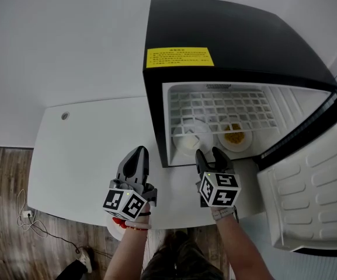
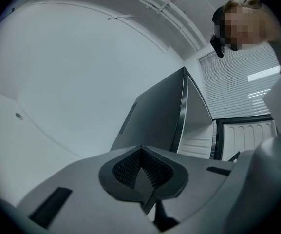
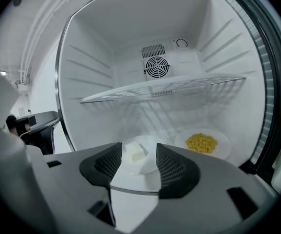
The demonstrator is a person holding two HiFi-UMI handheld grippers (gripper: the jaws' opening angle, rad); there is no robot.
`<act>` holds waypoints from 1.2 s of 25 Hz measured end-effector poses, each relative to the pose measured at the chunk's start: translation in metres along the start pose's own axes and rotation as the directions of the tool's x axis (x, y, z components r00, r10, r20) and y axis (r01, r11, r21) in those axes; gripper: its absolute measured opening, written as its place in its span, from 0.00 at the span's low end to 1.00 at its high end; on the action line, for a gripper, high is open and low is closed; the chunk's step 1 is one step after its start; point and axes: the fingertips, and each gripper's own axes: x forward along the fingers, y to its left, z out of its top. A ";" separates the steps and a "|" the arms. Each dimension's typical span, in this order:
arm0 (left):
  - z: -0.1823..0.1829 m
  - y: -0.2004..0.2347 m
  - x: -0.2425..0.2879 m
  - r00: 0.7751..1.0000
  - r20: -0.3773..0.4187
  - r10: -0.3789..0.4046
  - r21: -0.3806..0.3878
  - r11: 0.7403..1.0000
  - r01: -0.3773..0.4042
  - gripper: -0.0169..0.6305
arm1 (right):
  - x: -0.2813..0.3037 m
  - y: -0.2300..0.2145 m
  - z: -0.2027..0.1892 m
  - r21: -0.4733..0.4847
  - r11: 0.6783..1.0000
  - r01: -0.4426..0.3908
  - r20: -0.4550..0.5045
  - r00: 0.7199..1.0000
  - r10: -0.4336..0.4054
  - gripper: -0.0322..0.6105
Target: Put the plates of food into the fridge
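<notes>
A black fridge stands open on the white table. On its floor lie two white plates. The left plate carries white cubes, and the right plate carries yellow corn. My right gripper is at the fridge mouth, just in front of the cube plate. It is open, and its pads touch nothing. My left gripper hovers over the table to the left of the fridge, shut and empty, pointing past the fridge's side.
A wire shelf spans the fridge above the plates. The fridge door swings out to the right. The table's front edge is just below my hands, with wooden floor and a cable beyond it at the left.
</notes>
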 end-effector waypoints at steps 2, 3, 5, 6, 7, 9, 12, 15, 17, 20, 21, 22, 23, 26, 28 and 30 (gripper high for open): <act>0.003 -0.005 -0.004 1.000 0.005 -0.009 0.001 1.000 0.009 0.04 | -0.009 0.007 -0.001 0.004 1.000 -0.027 0.006 1.000 0.027 0.40; 0.004 -0.007 -0.006 1.000 0.006 -0.011 0.002 1.000 0.011 0.04 | -0.013 0.009 -0.002 0.001 0.999 -0.036 0.009 0.999 0.036 0.39; 0.007 -0.011 -0.011 1.000 0.008 -0.018 0.005 1.000 0.018 0.04 | -0.023 0.014 -0.002 -0.013 0.999 -0.043 0.016 0.999 0.043 0.31; 0.008 -0.013 -0.013 1.000 0.010 -0.022 0.006 1.000 0.022 0.04 | -0.028 0.015 -0.002 -0.017 0.999 -0.045 0.019 0.999 0.045 0.27; 0.010 -0.015 -0.015 1.000 0.011 -0.027 0.008 1.000 0.027 0.04 | -0.032 0.017 -0.002 -0.015 0.999 -0.048 0.021 0.999 0.048 0.23; 0.013 -0.018 -0.020 0.999 0.015 -0.033 0.010 0.999 0.032 0.04 | -0.040 0.021 -0.003 -0.002 0.998 -0.057 0.022 0.998 0.057 0.18; 0.018 -0.023 -0.028 0.999 0.024 -0.040 0.013 0.999 0.039 0.04 | -0.054 0.029 -0.003 -0.005 0.998 -0.068 0.032 0.997 0.069 0.15; 0.025 -0.030 -0.036 0.998 0.036 -0.052 0.017 0.999 0.052 0.04 | -0.068 0.039 0.001 -0.004 0.996 -0.087 0.055 0.995 0.087 0.12; 0.029 -0.034 -0.043 0.997 0.042 -0.061 0.018 0.998 0.060 0.04 | -0.077 0.047 0.003 -0.002 0.995 -0.101 0.069 0.993 0.101 0.11; 0.039 -0.041 -0.057 0.996 0.050 -0.074 0.026 0.997 0.073 0.04 | -0.090 0.060 0.003 -0.005 0.993 -0.122 0.076 0.990 0.122 0.11; 0.043 -0.043 -0.063 0.996 0.052 -0.077 0.034 0.997 0.075 0.04 | -0.094 0.064 0.001 -0.008 0.992 -0.128 0.075 0.989 0.128 0.11; 0.047 -0.044 -0.069 0.995 0.056 -0.079 0.041 0.996 0.077 0.04 | -0.097 0.069 -0.001 -0.009 0.991 -0.135 0.074 0.988 0.135 0.11; 0.052 -0.045 -0.075 0.995 0.060 -0.082 0.048 0.996 0.079 0.04 | -0.101 0.075 -0.003 -0.008 0.990 -0.144 0.071 0.987 0.144 0.11; 0.066 -0.043 -0.099 0.994 0.072 -0.076 0.069 0.995 0.071 0.04 | -0.112 0.094 -0.014 0.001 0.983 -0.181 0.052 0.982 0.181 0.11; 0.074 -0.037 -0.117 0.995 0.078 -0.059 0.086 0.995 0.052 0.04 | -0.120 0.110 -0.027 0.003 0.978 -0.210 0.028 0.977 0.210 0.11; 0.080 -0.029 -0.137 0.996 0.082 -0.036 0.104 0.994 0.027 0.04 | -0.126 0.127 -0.042 0.003 0.971 -0.240 -0.002 0.971 0.240 0.11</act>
